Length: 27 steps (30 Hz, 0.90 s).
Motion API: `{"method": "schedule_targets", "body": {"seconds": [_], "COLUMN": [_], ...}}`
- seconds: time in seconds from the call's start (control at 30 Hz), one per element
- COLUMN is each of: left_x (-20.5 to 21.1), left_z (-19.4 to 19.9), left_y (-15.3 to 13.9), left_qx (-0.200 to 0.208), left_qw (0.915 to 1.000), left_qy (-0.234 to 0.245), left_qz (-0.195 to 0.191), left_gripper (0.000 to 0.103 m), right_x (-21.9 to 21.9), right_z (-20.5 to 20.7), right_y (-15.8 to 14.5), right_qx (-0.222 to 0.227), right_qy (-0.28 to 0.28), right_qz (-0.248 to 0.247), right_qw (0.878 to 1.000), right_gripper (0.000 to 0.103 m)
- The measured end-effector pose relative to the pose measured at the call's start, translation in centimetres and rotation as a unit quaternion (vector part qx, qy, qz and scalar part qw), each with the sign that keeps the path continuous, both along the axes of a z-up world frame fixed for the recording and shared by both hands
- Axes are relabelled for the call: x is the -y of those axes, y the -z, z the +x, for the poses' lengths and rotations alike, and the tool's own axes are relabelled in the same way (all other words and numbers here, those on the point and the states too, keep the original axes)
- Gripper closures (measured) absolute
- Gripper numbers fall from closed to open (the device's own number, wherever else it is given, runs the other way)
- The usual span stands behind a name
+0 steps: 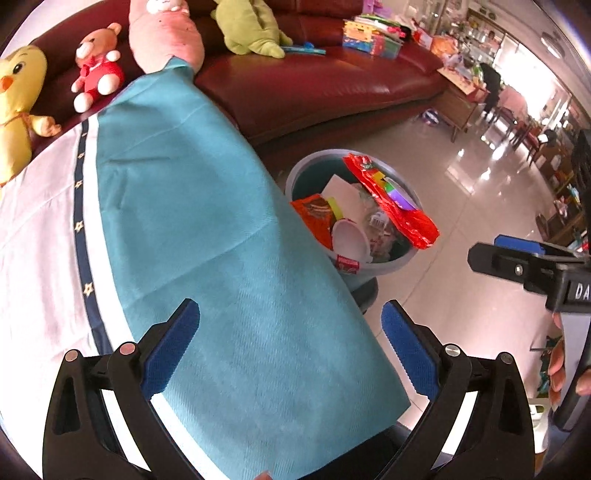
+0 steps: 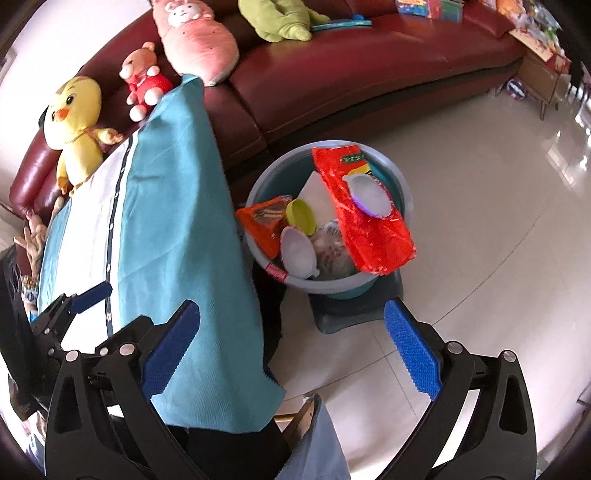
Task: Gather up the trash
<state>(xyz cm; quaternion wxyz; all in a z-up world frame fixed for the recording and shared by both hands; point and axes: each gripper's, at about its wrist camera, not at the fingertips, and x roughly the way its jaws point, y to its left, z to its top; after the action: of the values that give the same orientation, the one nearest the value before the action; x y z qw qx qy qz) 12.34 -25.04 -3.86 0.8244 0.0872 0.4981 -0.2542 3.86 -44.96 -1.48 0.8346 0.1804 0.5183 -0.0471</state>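
A grey bin stands on the floor beside the table, filled with trash. A red wrapper lies across the top, with an orange snack bag, white lids and paper. My left gripper is open and empty over the teal tablecloth. My right gripper is open and empty near the table corner, short of the bin. It also shows in the left wrist view at the right edge.
A dark red sofa runs behind the table and bin, holding plush toys: a yellow chick, a red bear, a pink one and a green one. Glossy tiled floor spreads to the right.
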Motion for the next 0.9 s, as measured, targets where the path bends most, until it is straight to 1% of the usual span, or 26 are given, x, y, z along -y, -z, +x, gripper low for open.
{"method": "schedule_targets", "body": {"seconds": [0.23, 0.4, 0.63, 0.9], "left_x": [-0.9, -1.0, -0.9, -0.7], "left_z": [-1.0, -1.2, -1.2, -1.3], "left_y": [-0.4, -0.3, -0.1, -0.1], "left_qx": [0.008, 0.007, 0.004, 0.011], "left_qw": [0.9999, 0.9999, 0.9999, 0.9999], "left_qy": [-0.012, -0.013, -0.012, -0.011], "left_qz": [-0.003, -0.003, -0.001, -0.003], "left_gripper": [0.004, 0.004, 0.004, 0.004], "right_x": [-1.7, -1.4, -1.0, -1.3], "right_z": [-1.5, -1.9, -1.8, -1.7], "right_y": [-0.7, -0.8, -0.4, -0.3], "right_qx": [0.012, 0.012, 0.002, -0.001], "right_qy": [-0.019, -0.013, -0.009, -0.011], "right_qz": [-0.026, -0.045, -0.047, -0.049], "right_qw": [0.999, 0.999, 0.999, 0.999], "right_gripper": [0.007, 0.007, 0.007, 0.007]}}
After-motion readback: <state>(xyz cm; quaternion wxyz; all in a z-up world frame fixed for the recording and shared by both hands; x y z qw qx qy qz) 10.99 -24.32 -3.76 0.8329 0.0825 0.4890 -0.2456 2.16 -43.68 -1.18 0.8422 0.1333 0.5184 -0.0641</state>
